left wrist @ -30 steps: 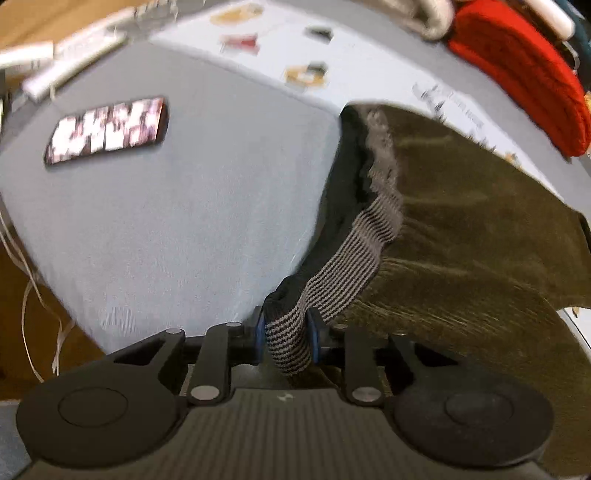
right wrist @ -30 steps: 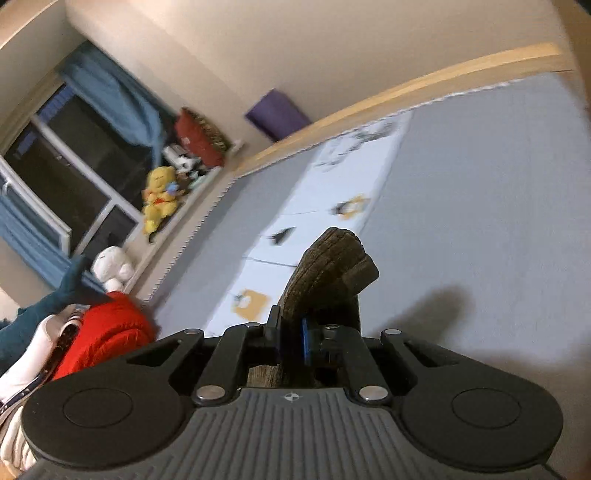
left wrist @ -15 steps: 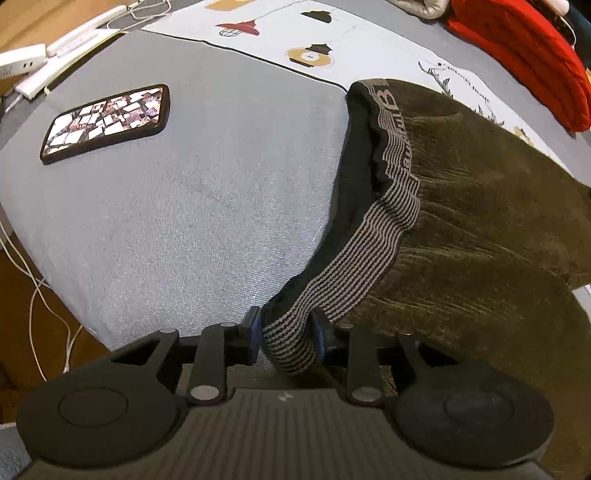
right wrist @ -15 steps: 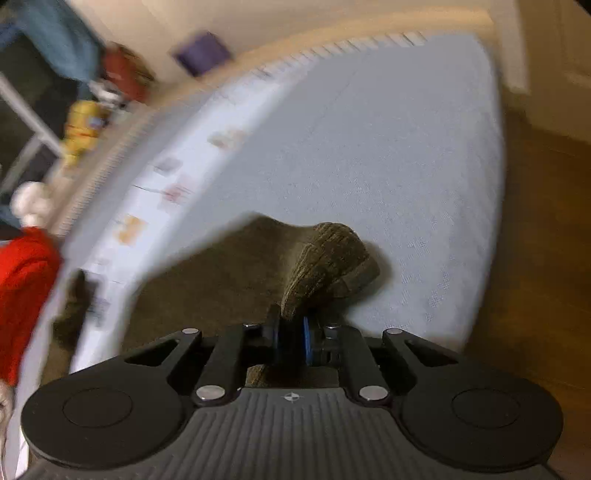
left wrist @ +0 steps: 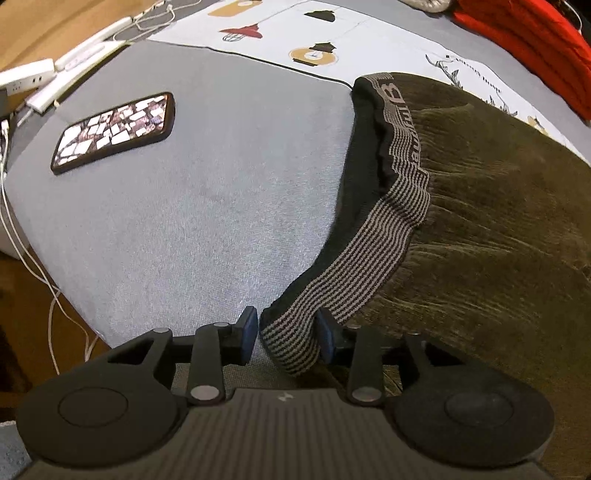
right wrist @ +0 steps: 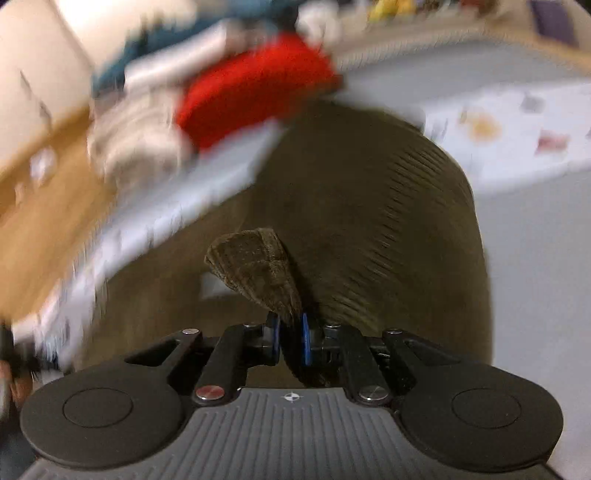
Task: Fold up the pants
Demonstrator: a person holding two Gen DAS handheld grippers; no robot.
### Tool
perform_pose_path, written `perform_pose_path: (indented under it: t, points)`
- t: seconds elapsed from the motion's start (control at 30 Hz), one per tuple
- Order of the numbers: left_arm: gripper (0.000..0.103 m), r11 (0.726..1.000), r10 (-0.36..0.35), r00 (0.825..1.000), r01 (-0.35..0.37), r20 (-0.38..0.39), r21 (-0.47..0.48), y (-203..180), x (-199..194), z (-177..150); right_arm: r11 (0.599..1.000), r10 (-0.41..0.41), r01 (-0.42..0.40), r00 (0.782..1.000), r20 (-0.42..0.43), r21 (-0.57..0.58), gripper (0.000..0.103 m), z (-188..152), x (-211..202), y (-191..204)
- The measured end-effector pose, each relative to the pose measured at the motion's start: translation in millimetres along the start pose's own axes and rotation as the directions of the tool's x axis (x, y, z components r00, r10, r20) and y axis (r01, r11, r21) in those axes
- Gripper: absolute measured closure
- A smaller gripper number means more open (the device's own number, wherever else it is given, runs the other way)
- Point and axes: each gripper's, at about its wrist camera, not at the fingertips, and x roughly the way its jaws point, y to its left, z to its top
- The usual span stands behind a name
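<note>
pants: olive-brown corduroy pants (left wrist: 480,229) lying on the bed, near its left edge and front corner as the left wrist view shows it; ribs run along the cloth, surface rumpled.
waistband: striped grey-and-black elastic waistband (left wrist: 369,254) with black lining showing inside, lettering on the far part; it curves from the far end down to the left hand-held gripper.
left hand-held gripper: left hand-held gripper (left wrist: 286,338) pointing steeply down; jaws have just been opening. Waistband corner sits between the blue pads; the left pad stands clear of the cloth with a visible gap, the right pad is just beside or touching it. Not clamped.
right hand-held gripper: right hand-held gripper (right wrist: 290,341) closed tight on a bunched end of the pants (right wrist: 258,269); the cloth sticks up out of the pads as a rounded flap. The view is heavily blurred.
pants in right view: wide fold of corduroy rises behind the gripped flap, arched over.
bed: grey sheet (left wrist: 207,206), bare between waistband and phone; printed light strip (left wrist: 369,33) with small pictures across the far side.
phone: dark-cased phone (left wrist: 114,133), screen lit, flat on the bed near the left edge, well apart from the pants.
red knit: red knitted item (left wrist: 524,44) at the far right corner, beyond the pants.
floor: white power strips (left wrist: 48,70) and white cables (left wrist: 22,236) past the bed's left edge.
</note>
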Motion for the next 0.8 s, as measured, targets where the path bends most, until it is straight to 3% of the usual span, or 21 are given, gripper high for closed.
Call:
perform_pose_path:
  t: [0.1, 0.17, 0.27, 0.33, 0.4, 0.47, 0.53, 0.57, 0.63, 0.7, 0.8]
  points:
    - [0.063, 0.999, 0.028, 1.0, -0.029, 0.006, 0.025, -6.5, -0.7, 0.6, 0.998, -0.05, 0.05, 0.999, -0.021, 0.035, 0.091, -11.9, 4.9, -18.7]
    - [0.063, 0.999, 0.039, 0.999, -0.039, 0.006, 0.028, -8.2, -0.6, 1.0, 0.997, -0.045, 0.041, 0.997, 0.066, 0.064, 0.091, -4.1, -14.2, -28.5]
    - [0.062, 0.999, 0.044, 0.999, -0.044, 0.008, 0.023, -8.8, -1.0, 0.6, 0.976, -0.157, 0.112, 0.955, 0.252, 0.185, 0.091, 22.2, -60.2, -68.3]
    - [0.06, 0.998, 0.049, 0.999, -0.05, 0.015, 0.028, -8.6, -1.7, -0.9, 0.915, -0.337, 0.247, 0.904, 0.264, 0.32, 0.091, 29.2, -86.6, -113.6]
    - [0.049, 0.997, 0.067, 0.997, -0.068, 0.024, 0.041, -8.8, -1.8, -2.6, 0.819, -0.497, 0.395, 0.851, 0.169, 0.417, 0.091, 20.4, -102.8, -160.8]
    - [0.042, 0.995, 0.082, 0.996, -0.083, 0.029, 0.057, -8.6, -0.9, -2.8, 0.744, -0.573, 0.499, 0.818, 0.041, 0.445, 0.092, 4.9, -104.9, -194.3]
    - [0.04, 0.995, 0.082, 0.996, -0.083, 0.024, 0.05, -7.3, 0.6, -2.3, 0.739, -0.547, 0.486, 0.837, -0.004, 0.466, 0.091, -17.9, -102.9, -216.6]
    - [0.036, 0.995, 0.088, 0.996, -0.089, 0.021, 0.044, -6.9, 1.1, -1.7, 0.747, -0.539, 0.461, 0.842, 0.03, 0.479, 0.09, -27.8, -104.7, -220.8]
    - [0.022, 0.993, 0.111, 0.993, -0.112, 0.025, 0.039, -5.7, 0.7, -0.9, 0.751, -0.522, 0.395, 0.846, 0.11, 0.53, 0.086, -43.3, -112.9, -224.3]
    - [0.002, 0.989, 0.136, 0.989, -0.139, 0.053, 0.044, -3.4, -2.6, -2.2, 0.732, -0.512, 0.352, 0.849, 0.13, 0.584, 0.081, -54.2, -125.2, -229.8]
    - [0.0, 0.991, 0.114, 0.99, -0.119, 0.08, 0.057, 1.2, -7.3, -5.1, 0.705, -0.526, 0.348, 0.841, 0.125, 0.618, 0.05, -54.2, -132.1, -215.4]
